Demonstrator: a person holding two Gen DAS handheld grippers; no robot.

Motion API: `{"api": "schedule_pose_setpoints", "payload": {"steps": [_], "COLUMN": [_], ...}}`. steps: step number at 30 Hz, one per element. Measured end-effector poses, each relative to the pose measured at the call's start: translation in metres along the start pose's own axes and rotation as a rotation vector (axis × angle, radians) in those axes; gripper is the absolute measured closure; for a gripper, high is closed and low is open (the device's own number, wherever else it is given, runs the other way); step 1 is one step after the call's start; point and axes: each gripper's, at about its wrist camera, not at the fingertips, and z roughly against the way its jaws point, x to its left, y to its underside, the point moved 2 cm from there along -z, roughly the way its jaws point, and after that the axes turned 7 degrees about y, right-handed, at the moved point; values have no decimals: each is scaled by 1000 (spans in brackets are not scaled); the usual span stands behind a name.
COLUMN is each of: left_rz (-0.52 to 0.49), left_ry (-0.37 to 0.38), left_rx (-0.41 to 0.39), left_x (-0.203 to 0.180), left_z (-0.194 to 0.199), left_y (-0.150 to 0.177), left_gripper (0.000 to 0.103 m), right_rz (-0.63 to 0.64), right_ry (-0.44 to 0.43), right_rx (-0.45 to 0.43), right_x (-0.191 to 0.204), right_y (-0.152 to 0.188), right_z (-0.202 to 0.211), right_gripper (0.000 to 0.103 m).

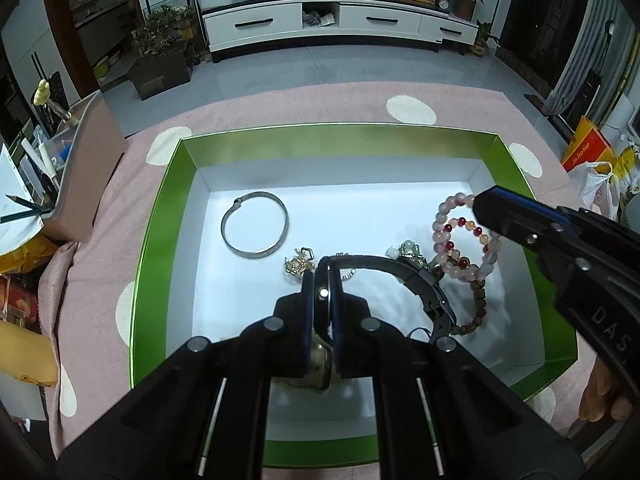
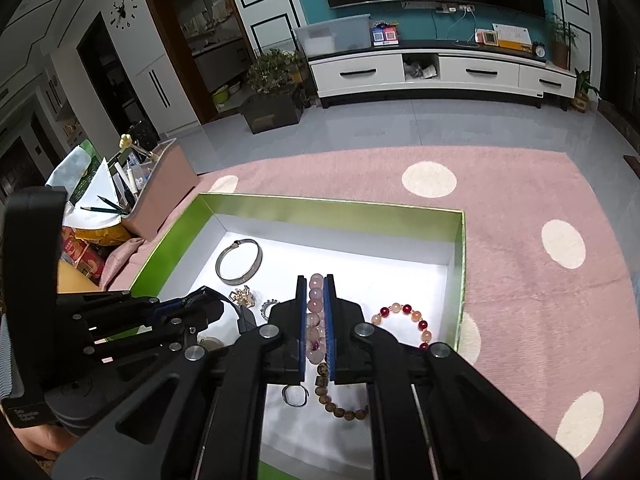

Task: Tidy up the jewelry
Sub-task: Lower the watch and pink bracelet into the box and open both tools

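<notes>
Over a green-walled box (image 1: 160, 216) on a pink dotted cloth (image 1: 100, 240), the left wrist view is showing the left claw (image 1: 322, 280) pinching a black watch (image 1: 320, 304) by its case, the strap (image 1: 416, 280) arching away to the right above the white floor of the box. Lying flat at the box's left is a silver bangle (image 1: 254, 224); a small gold charm (image 1: 298, 266) is sitting just beyond the claw tips. At right, the right claw (image 1: 486, 204) is gripping a pale pink bead bracelet (image 1: 448, 216), which is hanging over a red-and-peach bracelet (image 1: 472, 228) and a brown bead bracelet (image 1: 478, 304).

Turning to the right wrist view, the right claw (image 2: 316, 284) is pressing its blue pads on the pink bracelet (image 2: 314, 312), beads running between them. Below, the brown bracelet (image 2: 340, 410) and a small dark ring (image 2: 295, 395) are resting on the box floor, the red-and-peach bracelet (image 2: 404, 320) lying to the right near the box wall (image 2: 460, 264). At left, the left claw (image 2: 216, 312) is holding the watch low in the box, with the bangle (image 2: 239, 261) lying well behind it.
</notes>
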Motion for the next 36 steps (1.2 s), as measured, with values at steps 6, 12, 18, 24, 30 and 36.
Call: {"api": "schedule_pose_setpoints", "payload": {"steps": [6,12,18,24,30,36], "left_rz": [-13,-26,-29,-32,-33,-34], "left_ry": [-16,-27,-34,-42,-47,-53], "left_rx": [15,22,32,37,42,46], "left_x": [1,-1,-1,-2,0,0], "left_z": [-7,-11,-15,-19,-21,-23], "left_y": [2,3,4,4,4,5], "left_gripper": [95,95,95,95,95,95], "right_rz": [-9,-13,-19,-21,-20,-13], "right_ry": [1,7,11,13,20,35], "right_rx": [15,28,35,39,45,48], "right_x": [-1,-2,-4,-6,-6,-6], "right_y": [1,4,6,8,8,9], "right_z": [-8,-13,-17,-18,-20,-21], "right_gripper": [96,96,96,96,96,96]}}
